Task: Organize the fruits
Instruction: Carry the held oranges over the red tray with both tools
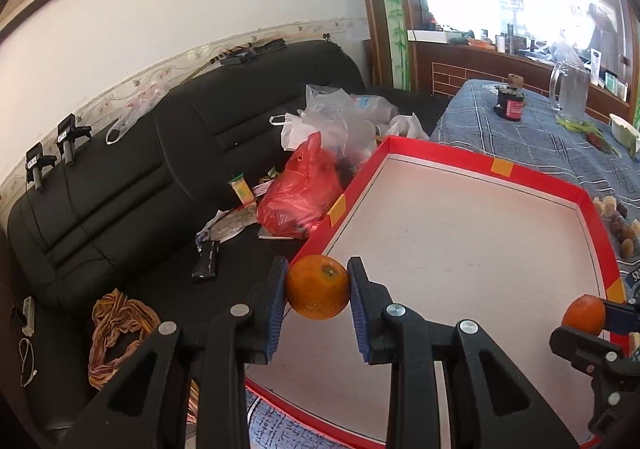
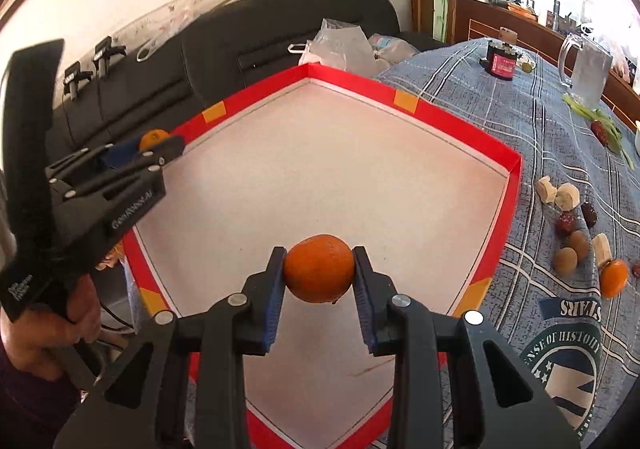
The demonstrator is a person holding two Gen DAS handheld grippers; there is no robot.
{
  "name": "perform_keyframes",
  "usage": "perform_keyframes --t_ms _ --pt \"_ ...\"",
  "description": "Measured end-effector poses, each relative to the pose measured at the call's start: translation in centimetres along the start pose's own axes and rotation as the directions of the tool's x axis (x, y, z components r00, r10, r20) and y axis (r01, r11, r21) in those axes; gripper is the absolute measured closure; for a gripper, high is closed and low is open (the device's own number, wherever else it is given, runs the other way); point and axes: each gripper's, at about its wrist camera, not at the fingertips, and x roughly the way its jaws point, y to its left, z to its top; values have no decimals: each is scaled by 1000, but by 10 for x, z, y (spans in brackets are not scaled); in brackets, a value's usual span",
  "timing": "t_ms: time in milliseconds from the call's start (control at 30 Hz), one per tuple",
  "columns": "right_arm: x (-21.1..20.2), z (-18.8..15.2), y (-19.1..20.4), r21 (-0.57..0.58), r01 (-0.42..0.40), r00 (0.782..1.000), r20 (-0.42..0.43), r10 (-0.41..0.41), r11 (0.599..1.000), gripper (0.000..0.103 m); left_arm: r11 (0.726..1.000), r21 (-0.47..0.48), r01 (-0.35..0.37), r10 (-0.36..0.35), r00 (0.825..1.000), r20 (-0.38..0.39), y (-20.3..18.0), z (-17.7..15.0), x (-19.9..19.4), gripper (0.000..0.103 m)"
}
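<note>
Carrying one orange apiece, both grippers were held above the red-rimmed tray, whose pale floor lay bare. The left gripper was clamped on a yellowish orange over the tray's left rim, near the black sofa; the right gripper was clamped on a deeper orange fruit above the tray's near half. In each case the blue pads were pressed against the fruit's sides.

The step in hand was judged to be setting both fruits down inside the tray. It would be done well if each fruit were lowered until it touched the floor before the jaws were parted, since a round fruit released from height would likely roll. The left fruit should first be brought inward, clear of the rim. More fruit, another orange among it, waited on the blue cloth beside the tray.
</note>
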Motion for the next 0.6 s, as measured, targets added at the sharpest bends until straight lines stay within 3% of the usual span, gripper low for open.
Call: perform_keyframes --t_ms 600 --pt "9 -1 -3 11 35 999 -31 -34 999 68 1000 6 2 -2 1000 -12 -1 -4 3 73"
